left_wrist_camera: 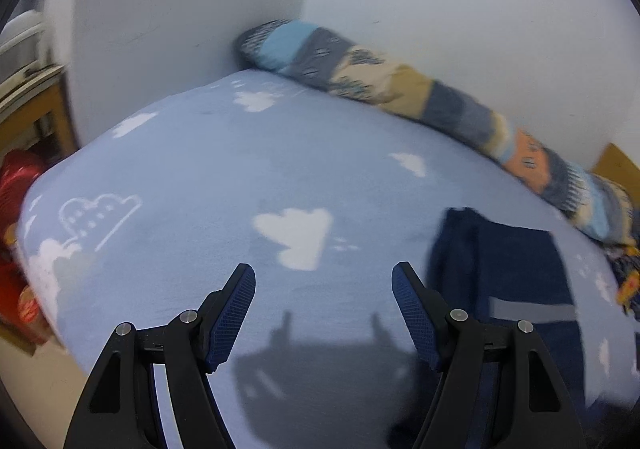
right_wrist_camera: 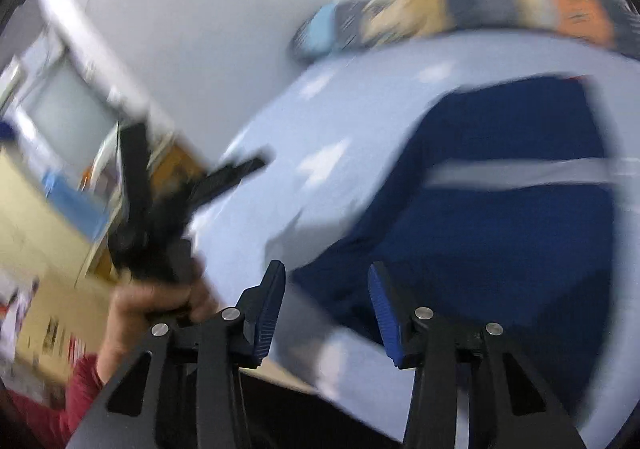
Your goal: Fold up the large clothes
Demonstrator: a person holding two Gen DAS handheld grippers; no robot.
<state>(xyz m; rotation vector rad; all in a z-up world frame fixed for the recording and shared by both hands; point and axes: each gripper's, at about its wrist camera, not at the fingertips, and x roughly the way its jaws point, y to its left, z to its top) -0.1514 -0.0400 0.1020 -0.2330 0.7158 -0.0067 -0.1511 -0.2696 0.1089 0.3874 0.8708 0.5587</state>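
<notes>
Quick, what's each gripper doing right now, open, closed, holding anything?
Left gripper: open, holding nothing, over the bed sheet.
Right gripper: open, holding nothing, near the navy garment.

The left tool (left_wrist_camera: pixel 323 313) hangs with its two blue-padded fingers (left_wrist_camera: pixel 234 315) spread wide and nothing between them. In the right wrist view it shows again at the left, gripped by a bare hand (right_wrist_camera: pixel 156 301) with a red sleeve (right_wrist_camera: pixel 60 405) at the wrist (the picture is blurred there). The right tool (right_wrist_camera: pixel 326 315) is also spread, its fingers (right_wrist_camera: pixel 268 313) apart and empty, pointing forward and down.
</notes>
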